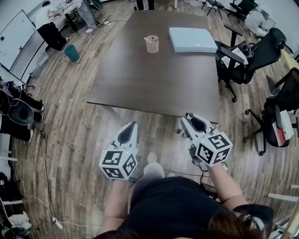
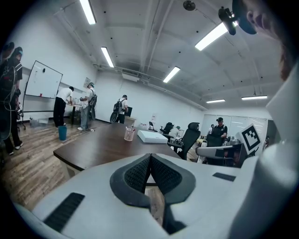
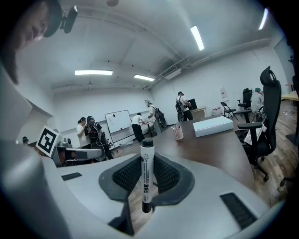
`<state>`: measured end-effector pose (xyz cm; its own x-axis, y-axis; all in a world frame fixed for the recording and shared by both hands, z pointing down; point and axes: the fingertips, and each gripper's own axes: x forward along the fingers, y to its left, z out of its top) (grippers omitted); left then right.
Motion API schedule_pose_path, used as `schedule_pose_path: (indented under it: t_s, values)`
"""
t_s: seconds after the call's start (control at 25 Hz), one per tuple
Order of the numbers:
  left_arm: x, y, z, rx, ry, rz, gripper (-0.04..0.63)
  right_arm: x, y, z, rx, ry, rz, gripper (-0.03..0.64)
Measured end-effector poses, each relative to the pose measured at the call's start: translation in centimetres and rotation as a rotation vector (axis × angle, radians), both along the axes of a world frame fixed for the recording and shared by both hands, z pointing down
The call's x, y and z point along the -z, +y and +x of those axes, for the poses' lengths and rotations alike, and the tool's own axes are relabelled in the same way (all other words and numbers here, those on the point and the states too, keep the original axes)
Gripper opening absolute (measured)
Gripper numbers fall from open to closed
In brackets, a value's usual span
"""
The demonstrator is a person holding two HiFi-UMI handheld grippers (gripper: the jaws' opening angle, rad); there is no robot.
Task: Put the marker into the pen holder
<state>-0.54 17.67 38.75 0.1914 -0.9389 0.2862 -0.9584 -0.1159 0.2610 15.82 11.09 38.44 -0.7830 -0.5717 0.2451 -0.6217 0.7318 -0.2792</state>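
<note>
A white marker (image 3: 146, 175) with a black cap stands upright between the ribbed pads of my right gripper (image 3: 145, 176), which is shut on it. In the head view that gripper (image 1: 190, 120) sits just short of the table's near edge; the marker itself is hidden there. A pink mesh pen holder (image 1: 152, 44) with pens in it stands far across the dark table (image 1: 154, 84), also small in the distance as the pen holder (image 3: 178, 133) and pen holder (image 2: 129, 134). My left gripper (image 1: 132, 129) is shut with nothing in it, its pads (image 2: 140, 172) pressed together.
A flat white box (image 1: 192, 39) lies right of the pen holder. Black office chairs (image 1: 250, 58) crowd the table's right side. People stand at a bench (image 1: 65, 14) far left near a teal bin (image 1: 72, 52) and a whiteboard (image 1: 15, 37). Cables (image 1: 46, 154) run over the wooden floor.
</note>
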Motion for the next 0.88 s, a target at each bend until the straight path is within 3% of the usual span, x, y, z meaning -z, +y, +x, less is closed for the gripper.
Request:
schedule_pose_path:
  t_s: [0.64,0.88]
  values:
    - [-0.4,-10.3,-10.5,-0.071,0.017,-0.006,0.028,0.6,-9.2,-11.2,-0.007,0.043,0.015,0.091]
    - [-0.3,-13.2,-11.8,-0.064,0.018,-0.008,0.028,1.3,-12.4,-13.0,0.012,0.059,0.033,0.091]
